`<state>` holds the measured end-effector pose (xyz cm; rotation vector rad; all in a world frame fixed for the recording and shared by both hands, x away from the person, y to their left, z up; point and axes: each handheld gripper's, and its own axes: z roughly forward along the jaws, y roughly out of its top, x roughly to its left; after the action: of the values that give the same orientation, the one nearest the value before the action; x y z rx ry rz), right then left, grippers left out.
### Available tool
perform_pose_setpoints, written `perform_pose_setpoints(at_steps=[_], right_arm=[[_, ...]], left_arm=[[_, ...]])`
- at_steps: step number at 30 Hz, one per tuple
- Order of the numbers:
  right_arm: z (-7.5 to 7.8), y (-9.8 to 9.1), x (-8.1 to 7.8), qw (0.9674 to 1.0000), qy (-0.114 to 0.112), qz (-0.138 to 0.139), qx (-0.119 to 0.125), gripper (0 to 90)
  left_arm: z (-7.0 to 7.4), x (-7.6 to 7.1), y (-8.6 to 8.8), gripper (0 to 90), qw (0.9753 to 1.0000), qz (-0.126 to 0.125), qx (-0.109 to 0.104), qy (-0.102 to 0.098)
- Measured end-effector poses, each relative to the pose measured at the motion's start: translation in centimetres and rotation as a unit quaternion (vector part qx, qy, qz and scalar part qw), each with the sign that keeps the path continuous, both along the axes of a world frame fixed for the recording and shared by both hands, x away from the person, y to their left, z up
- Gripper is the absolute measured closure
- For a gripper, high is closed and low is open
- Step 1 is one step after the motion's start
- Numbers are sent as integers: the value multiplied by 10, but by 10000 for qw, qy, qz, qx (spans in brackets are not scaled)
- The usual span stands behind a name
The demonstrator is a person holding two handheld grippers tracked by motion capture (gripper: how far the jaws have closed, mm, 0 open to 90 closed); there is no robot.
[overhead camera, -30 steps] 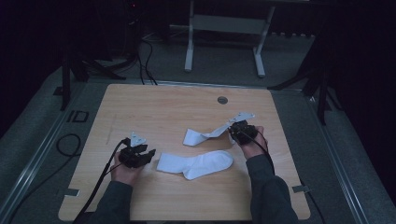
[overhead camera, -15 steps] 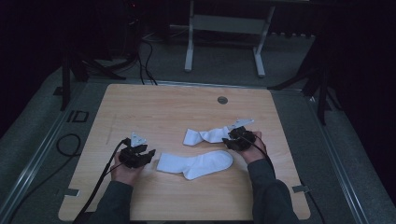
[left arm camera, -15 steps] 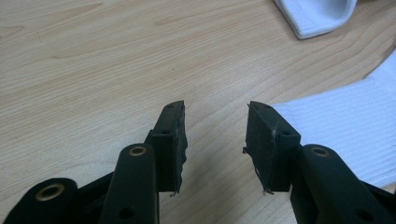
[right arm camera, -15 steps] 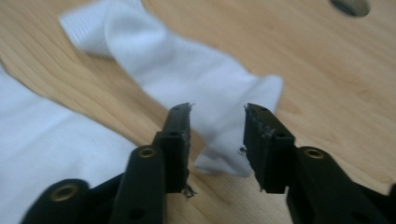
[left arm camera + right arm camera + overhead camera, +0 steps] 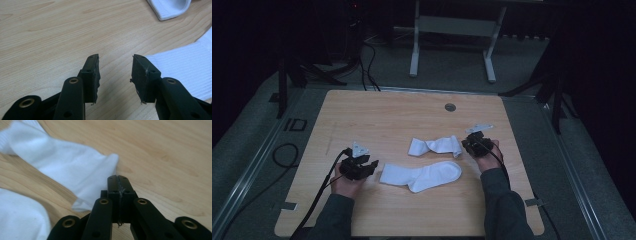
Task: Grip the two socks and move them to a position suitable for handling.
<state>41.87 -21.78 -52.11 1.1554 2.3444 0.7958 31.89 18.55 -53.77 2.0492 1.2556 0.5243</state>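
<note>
Two white socks are lying on the table (image 5: 377,115): the far sock (image 5: 435,146) crumpled, the near sock (image 5: 422,175) flat. The right tongs (image 5: 463,146) have just been closing and are now sitting pressed together beside the far sock's end, nothing visibly pinched between them. The left tongs (image 5: 373,165) are resting apart, gripping nothing, just beside the near sock's cuff.
</note>
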Motion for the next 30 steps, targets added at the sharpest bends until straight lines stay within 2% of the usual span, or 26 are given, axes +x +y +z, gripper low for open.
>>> perform_pose_setpoints(at_steps=[4,11,18,19,22,30], right_arm=[[-9,5,3,9999,143,49,-76,896],[-8,16,1,9994,185,273,127,876],[-23,23,5,9985,443,306,-73,871],[-23,22,5,9987,442,273,-12,871],[-22,20,4,9987,420,248,-166,870],[-20,-3,3,9984,448,85,-331,870]], left_arm=[[0,0,0,578,10000,5,8,-12],[0,0,0,578,10000,4,6,-10],[0,0,0,578,10000,20,31,-15],[0,0,0,578,10000,20,32,-17],[0,0,0,578,10000,19,27,-10],[0,0,0,578,10000,12,39,-3]])
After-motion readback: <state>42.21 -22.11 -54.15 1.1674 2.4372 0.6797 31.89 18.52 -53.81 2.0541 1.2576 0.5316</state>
